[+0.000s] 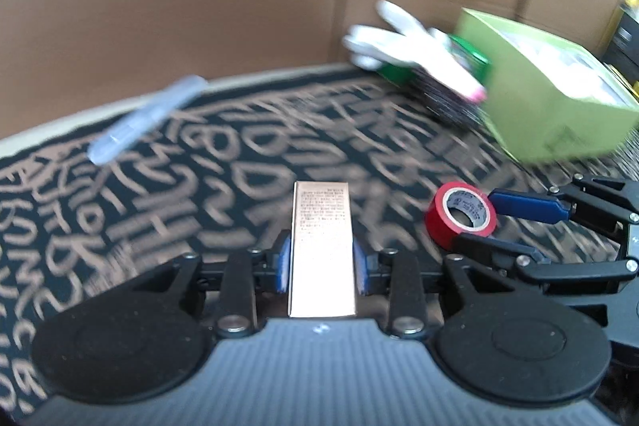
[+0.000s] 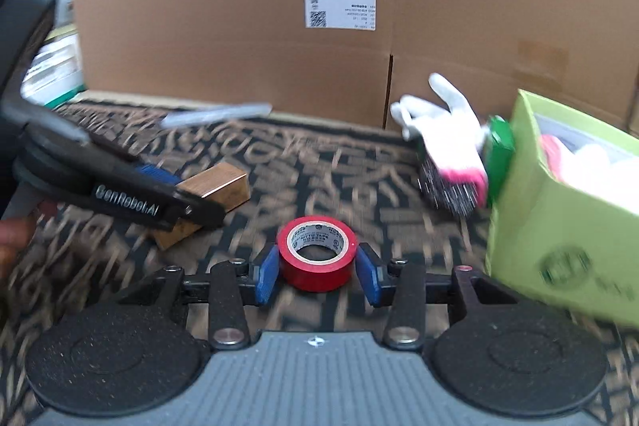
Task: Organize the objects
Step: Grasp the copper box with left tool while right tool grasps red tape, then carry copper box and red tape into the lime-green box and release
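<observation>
While both views blur, my left gripper (image 1: 321, 266) is clearly clamped on the copper carton (image 1: 322, 246): blue pads press its two long sides, and it stands upright at centre frame, printed face toward the camera. In the right wrist view the same carton (image 2: 215, 188) shows at middle left, pinched in the left gripper's (image 2: 187, 204) black fingers, which carry white lettering.

My right gripper (image 2: 317, 274) grips the red tape roll (image 2: 317, 252), lower centre of its own view: both blue pads touch the sides, the hole faces up, and grey printed core is visible inside. In the left wrist view that roll (image 1: 461, 212) sits at middle right, one blue finger (image 1: 527, 206) against it.

Further out, a dark mat (image 2: 319, 170) with tan scrawled lettering covers the surface. A grey pen (image 1: 147, 118) lies at middle left of the left view, near the mat's far edge. A green box (image 2: 559, 222) fills the right side, open top, with white and pink stuff inside, too blurred to identify. Just left of it: a white glove (image 2: 447, 122) with pink cuff, lying over a dark bristly thing (image 2: 451, 192), and a green item (image 2: 499, 150) touching the box wall. A big cardboard box (image 2: 239, 26) with a white label (image 2: 340, 11) fills the background.
</observation>
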Demonstrator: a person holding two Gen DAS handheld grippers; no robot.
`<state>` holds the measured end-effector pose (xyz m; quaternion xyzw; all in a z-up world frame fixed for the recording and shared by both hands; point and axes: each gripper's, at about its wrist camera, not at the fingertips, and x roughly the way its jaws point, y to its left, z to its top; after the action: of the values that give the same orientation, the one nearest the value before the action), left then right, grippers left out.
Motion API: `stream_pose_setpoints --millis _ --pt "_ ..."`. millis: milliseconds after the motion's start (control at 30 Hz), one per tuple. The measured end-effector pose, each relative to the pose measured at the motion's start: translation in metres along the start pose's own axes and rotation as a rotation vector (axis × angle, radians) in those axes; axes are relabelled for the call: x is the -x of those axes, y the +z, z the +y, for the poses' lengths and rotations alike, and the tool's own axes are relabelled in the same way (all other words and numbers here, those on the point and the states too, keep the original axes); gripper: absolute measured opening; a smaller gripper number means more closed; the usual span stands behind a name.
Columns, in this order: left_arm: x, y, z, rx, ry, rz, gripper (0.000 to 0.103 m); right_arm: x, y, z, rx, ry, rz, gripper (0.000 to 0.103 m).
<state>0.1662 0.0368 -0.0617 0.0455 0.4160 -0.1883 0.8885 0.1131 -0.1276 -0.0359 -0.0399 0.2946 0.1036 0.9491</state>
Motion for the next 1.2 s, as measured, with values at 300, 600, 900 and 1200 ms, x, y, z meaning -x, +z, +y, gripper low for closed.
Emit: stream_pose_setpoints --millis 300,600,900,1200 --pt "0.008 -0.016 -0.032 -0.062 0.042 0.001 0.039 0.026 -0.015 -0.009 -0.043 0.011 -0.048 0.062" --pt "0.001 -0.01 -0.034 -0.08 0.08 0.008 0.041 0.001 -0.008 -0.012 -0.069 0.037 -0.016 0.06" --pt "0.003 -0.009 -0.047 -0.108 0.087 0.009 0.03 0.015 -0.015 -0.022 -0.139 0.048 -0.053 0.051" --pt "0.027 0.032 -0.094 -0.135 -0.064 -0.088 0.03 0.072 -0.01 -0.072 -0.201 -0.088 -0.212 0.051"
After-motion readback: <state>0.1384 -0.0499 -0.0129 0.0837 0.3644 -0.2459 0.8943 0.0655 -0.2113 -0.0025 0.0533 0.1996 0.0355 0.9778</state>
